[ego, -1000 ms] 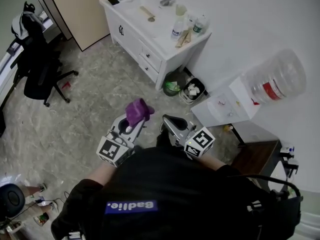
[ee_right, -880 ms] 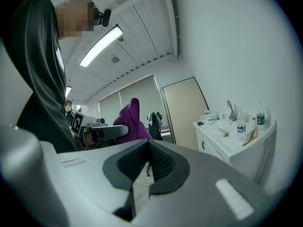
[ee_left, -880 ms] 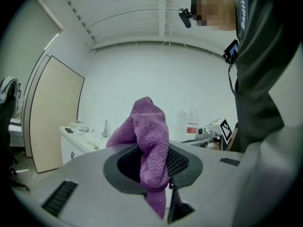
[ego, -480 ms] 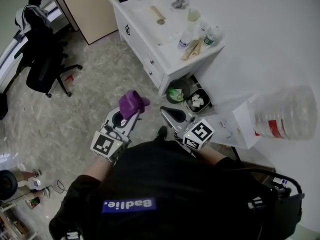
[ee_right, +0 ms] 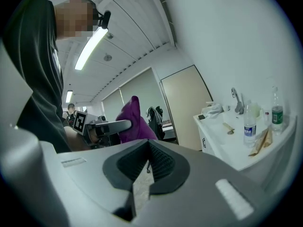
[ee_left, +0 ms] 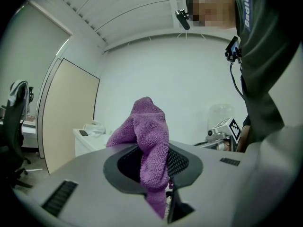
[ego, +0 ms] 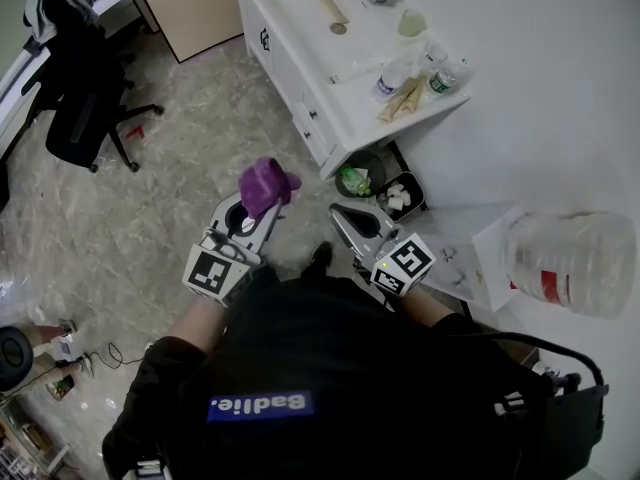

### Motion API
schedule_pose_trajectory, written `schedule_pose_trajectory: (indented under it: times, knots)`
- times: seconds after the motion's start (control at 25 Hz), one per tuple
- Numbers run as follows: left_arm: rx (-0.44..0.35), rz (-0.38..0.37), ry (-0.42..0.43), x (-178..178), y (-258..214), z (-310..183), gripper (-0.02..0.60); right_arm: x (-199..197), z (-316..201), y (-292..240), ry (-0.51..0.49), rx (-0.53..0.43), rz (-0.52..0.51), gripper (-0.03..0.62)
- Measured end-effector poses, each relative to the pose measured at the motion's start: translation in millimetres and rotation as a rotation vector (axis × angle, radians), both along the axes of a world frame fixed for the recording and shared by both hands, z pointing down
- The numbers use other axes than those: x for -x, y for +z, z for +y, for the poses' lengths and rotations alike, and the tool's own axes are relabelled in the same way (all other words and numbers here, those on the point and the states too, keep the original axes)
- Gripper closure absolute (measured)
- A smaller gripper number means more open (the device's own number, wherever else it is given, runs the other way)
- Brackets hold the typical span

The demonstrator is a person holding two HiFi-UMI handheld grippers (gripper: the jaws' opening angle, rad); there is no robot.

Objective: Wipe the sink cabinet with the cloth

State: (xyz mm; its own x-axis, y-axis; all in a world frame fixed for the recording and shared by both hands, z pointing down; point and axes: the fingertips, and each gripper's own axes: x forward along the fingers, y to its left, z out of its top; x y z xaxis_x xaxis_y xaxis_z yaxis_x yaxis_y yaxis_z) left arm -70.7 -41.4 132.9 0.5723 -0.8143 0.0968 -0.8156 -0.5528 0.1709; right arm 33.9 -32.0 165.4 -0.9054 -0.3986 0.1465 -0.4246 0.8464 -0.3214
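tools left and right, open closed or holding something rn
Left tool: closed on the purple cloth.
Right tool: closed, nothing between its jaws.

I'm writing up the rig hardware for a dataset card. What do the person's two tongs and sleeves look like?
The left tongs and right tongs both have smooth light-grey shells, with dark ribbed pads inside. Each carries a white cube with black square markers: left cube, right cube. The person wears a black top with black sleeves.
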Motion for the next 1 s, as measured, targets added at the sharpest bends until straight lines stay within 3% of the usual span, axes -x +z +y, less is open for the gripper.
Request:
schedule_pose_trajectory:
  times: [0.24, 0.48, 0.68, 0.88, 1.0]
  knots:
    - [-0.018, 0.016, 0.075, 35, 12, -41, 0.497, 36, -21, 8, 0.088, 0.017, 0.053, 0.597]
    - [-0.026, 0.012, 0.144, 65, 27, -82, 0.497, 68, -38, 19, 0.207, 0.027, 0.033, 0.597]
    - [-0.037, 0.013, 0.112, 79, 48, -122, 0.497, 79, -51, 39, 0.233, 0.040, 0.009, 0.597]
    - [-0.041, 0.002, 0.047, 79, 94, -162, 0.497, 79, -65, 72, 0.179, 0.050, -0.054, 0.597]
    - [-0.051, -0.006, 0.008, 72, 130, -189, 0.497, 72, -72, 118, 0.151, 0.097, -0.016, 0.597]
